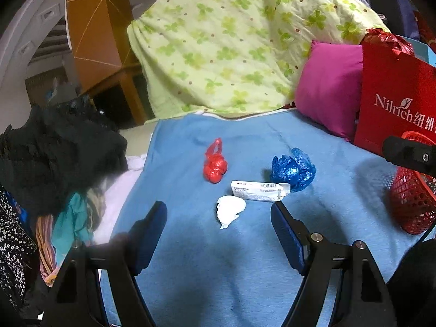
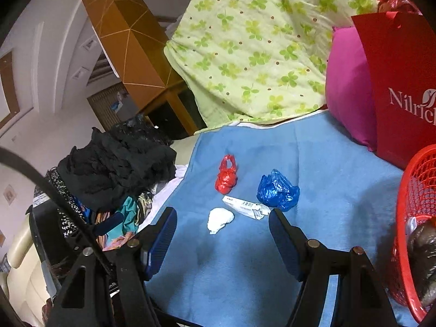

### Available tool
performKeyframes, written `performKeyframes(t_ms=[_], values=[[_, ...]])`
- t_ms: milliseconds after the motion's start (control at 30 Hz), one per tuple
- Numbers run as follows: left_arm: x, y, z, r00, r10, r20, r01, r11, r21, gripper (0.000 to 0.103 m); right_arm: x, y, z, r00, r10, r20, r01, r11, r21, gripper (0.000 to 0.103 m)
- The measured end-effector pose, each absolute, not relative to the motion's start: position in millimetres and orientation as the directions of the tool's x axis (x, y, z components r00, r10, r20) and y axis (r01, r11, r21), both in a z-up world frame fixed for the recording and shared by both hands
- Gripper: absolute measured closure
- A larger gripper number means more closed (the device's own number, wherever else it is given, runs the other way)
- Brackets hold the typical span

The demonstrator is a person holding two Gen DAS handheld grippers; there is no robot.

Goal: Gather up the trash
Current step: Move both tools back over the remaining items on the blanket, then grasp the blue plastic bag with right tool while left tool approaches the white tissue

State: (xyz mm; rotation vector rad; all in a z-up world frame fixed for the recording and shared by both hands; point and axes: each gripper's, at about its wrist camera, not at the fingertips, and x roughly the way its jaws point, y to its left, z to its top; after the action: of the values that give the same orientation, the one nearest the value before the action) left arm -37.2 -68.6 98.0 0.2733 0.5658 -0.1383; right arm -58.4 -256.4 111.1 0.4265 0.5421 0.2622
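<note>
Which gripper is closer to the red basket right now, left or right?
Right. The red basket sits just beside the right gripper, with its rim next to the right-hand finger. The left gripper hangs further off, over the white tissue, with blue blanket between.

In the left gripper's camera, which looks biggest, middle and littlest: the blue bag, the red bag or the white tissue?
1. Blue bag, the largest.
2. Red bag and white tissue look about alike. The tissue lies nearer the camera, so I will not rank those two.
</note>
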Motion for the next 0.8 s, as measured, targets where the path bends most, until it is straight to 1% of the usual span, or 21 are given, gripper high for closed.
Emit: performKeyframes(t_ms=[267, 567, 667, 733, 800], values=[[-16.7, -63.0, 83.7, 0.817, -0.044, -0.575, 0.198, 0.958, 0.208, 0.024, -31.9, -256.4, 94.2, 0.806, 0.345, -0.481, -0.11, 0.886, 0.451, 0.029], [17.9, -59.2, 57.8, 0.787, -0.032, -0.616, 0.198, 0.959, 0.204, 0.024, 18.7, -270.2, 64.3, 0.781, 0.318, -0.537, -0.051, 0.89, 0.453, 0.029], [34.7, -52.0, 44.2, 0.77, -0.057, -0.636, 0.207, 0.964, 0.164, 0.024, 45.5, -280.6, 47.6, 0.766, 0.304, -0.567, -0.007, 0.885, 0.465, 0.029], [48.7, -44.3, 31.9, 0.749, -0.091, -0.656, 0.217, 0.97, 0.114, 0.024, 60.7, -285.5, 37.9, 0.76, 0.285, -0.584, 0.019, 0.888, 0.459, 0.029], [61.8, -35.6, 18.1, 0.732, -0.152, -0.665, 0.242, 0.969, 0.045, 0.024, 74.6, -289.1, 29.0, 0.749, 0.277, -0.601, 0.033, 0.891, 0.452, 0.029]])
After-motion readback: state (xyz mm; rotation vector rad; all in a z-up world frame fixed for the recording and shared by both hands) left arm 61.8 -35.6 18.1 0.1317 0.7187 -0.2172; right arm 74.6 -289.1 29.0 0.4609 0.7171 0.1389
